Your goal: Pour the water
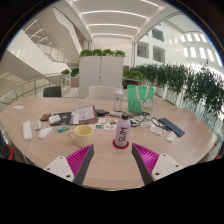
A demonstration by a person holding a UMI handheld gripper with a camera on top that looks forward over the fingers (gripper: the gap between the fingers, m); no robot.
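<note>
Gripper [112, 160] held level over the near part of the table [110, 170], pointing straight across it. Fingers spread well apart, holding nothing; magenta pads [80, 157] face each other across bare wood.

Table: large, pale wood, curved far rim. The near stretch, between and just ahead of the fingers, is bare. Clutter lies in a band across the middle and far part.

Beyond the table: white cabinet [101, 72] topped with plants, a hedge of plants [185, 85] running along the right, and a white railing [25, 88] on the left. Chair [52, 91] at the far left rim.

Bottle [122, 131]: upright, dark with a pale label, just ahead of the fingers and a little right of the mid-line, nothing touching it. Yellow cup [83, 132]: upright, left of the bottle, apart from it, with open wood between the two.

Green bag [139, 97] stands behind the bottle near the far rim. Dark flat item [171, 127] lies to the right. Small white items [36, 129] lie far left; cannot tell what they are.
</note>
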